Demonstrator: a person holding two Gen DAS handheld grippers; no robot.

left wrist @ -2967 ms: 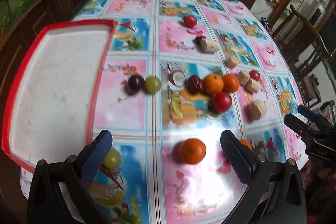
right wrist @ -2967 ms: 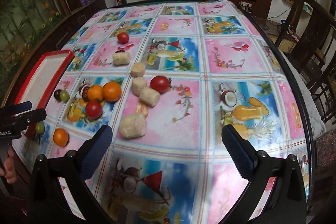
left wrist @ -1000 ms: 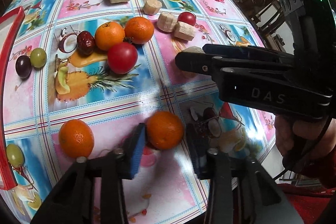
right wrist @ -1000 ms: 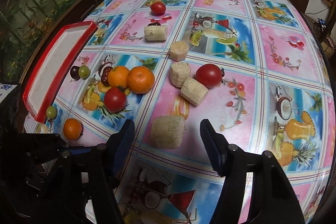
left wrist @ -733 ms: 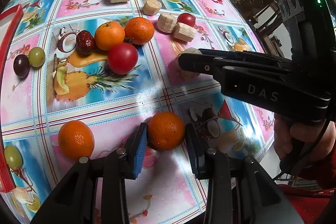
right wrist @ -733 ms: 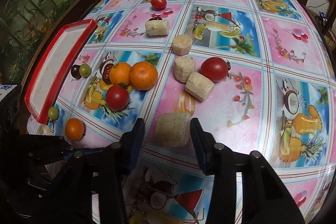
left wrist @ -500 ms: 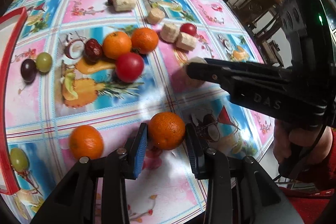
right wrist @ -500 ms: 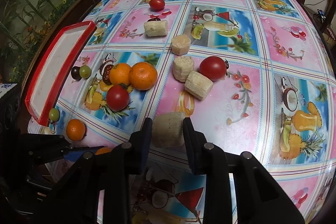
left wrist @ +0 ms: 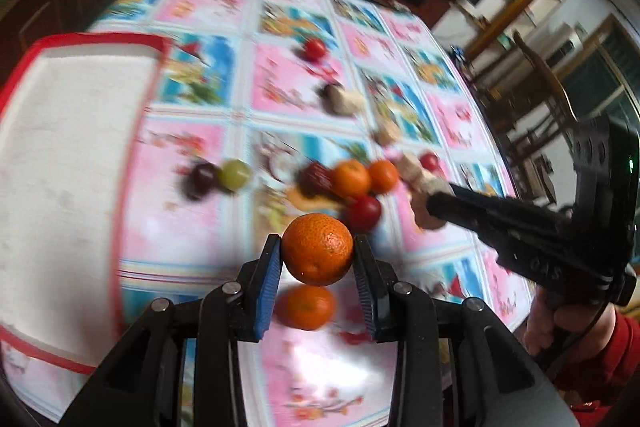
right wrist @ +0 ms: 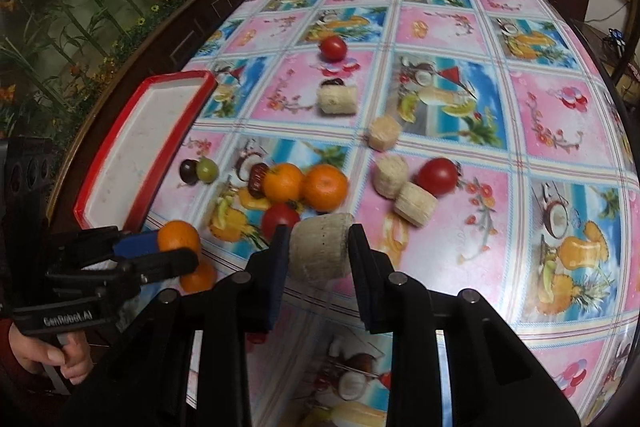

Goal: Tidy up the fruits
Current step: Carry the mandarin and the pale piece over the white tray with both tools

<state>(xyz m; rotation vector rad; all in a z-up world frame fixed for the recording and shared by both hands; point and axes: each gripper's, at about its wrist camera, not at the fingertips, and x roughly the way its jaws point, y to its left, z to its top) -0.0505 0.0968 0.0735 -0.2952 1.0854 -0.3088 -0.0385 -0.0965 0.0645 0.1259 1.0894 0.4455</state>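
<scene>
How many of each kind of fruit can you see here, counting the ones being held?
Orange: 4
Tomato: 3
Banana piece: 5
Grape: 2
Dark date-like fruit: 2
Total: 16 in view
</scene>
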